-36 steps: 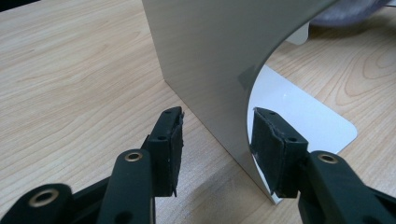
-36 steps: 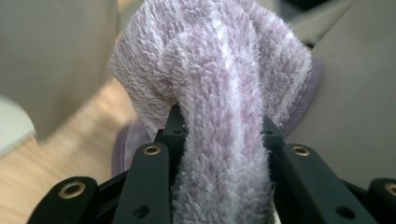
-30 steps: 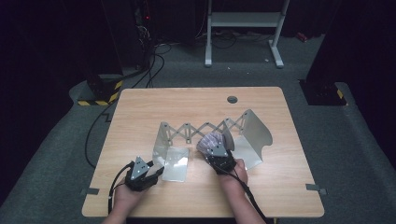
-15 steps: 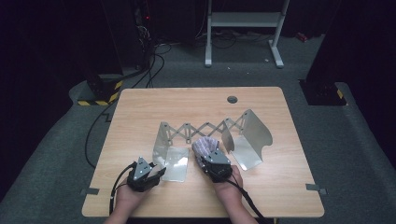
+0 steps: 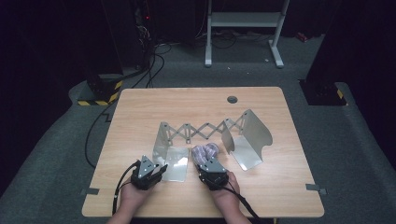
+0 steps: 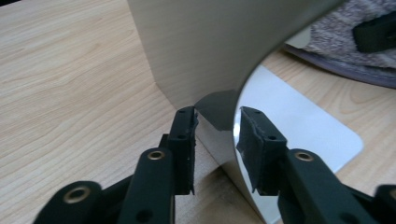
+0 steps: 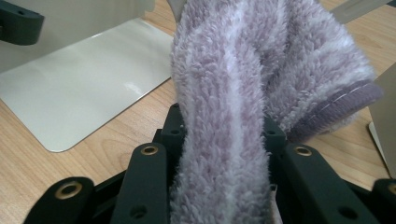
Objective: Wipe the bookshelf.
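Note:
A metal expanding rack stands mid-table: a left end plate [image 5: 163,139], scissor links [image 5: 205,130] and a right end plate [image 5: 254,133]. My left gripper [image 5: 161,167] is at the left plate's front corner. In the left gripper view its jaws [image 6: 217,126] straddle the upright plate's [image 6: 201,51] lower edge, have just been closing, and still show a gap, so it is open. My right gripper [image 5: 203,161] is shut on a fluffy lilac cloth [image 5: 204,151], which bulges up between its jaws [image 7: 222,126] and flops forward [image 7: 280,60] between the two plates.
The left plate's flat foot [image 7: 88,88] lies on the wood just left of the cloth. A round cable hole [image 5: 232,99] sits near the table's far edge. Both forearms enter over the front edge. Cables and a white stand [image 5: 243,21] are on the floor beyond.
My right gripper has carried the lilac cloth left and back toward the front edge, away from the right plate. The left hand has stayed at the left plate's corner.

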Tool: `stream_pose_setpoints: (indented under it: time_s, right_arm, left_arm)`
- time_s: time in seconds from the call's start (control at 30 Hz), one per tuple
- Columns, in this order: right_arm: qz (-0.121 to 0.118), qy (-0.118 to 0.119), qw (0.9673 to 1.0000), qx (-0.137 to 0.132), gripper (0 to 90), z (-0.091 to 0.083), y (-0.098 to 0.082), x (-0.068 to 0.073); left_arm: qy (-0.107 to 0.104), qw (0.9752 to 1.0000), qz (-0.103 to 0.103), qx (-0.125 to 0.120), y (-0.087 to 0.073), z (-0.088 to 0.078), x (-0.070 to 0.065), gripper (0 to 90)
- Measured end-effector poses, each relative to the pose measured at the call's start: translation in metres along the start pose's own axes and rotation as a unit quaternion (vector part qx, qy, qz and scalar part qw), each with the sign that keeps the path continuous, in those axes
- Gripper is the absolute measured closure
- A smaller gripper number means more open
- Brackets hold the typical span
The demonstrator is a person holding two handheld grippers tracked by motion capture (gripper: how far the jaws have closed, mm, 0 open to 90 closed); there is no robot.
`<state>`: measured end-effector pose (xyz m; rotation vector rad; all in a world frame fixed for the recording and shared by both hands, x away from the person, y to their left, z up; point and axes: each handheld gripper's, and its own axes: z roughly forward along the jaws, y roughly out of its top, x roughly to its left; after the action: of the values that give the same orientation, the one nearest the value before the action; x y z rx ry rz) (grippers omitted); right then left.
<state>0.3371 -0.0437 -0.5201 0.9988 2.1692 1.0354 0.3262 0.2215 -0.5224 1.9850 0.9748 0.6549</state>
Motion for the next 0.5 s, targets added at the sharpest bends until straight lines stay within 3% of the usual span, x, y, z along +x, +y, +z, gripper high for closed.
stream_pose_setpoints:
  time_s: [0.27, 0.5]
  right_arm:
    - [0.014, 0.009, 0.9999, -0.004, 65.0, 0.0, 0.001, -0.001]
    - [0.024, 0.034, 0.998, -0.046, 65.3, -0.016, 0.022, 0.0]
  left_arm:
    - [0.003, 1.0, 0.001, 0.002, 0.0, -0.001, -0.001, 70.1]
    - [0.003, 1.0, 0.006, 0.001, -0.001, -0.002, -0.002, 70.1]
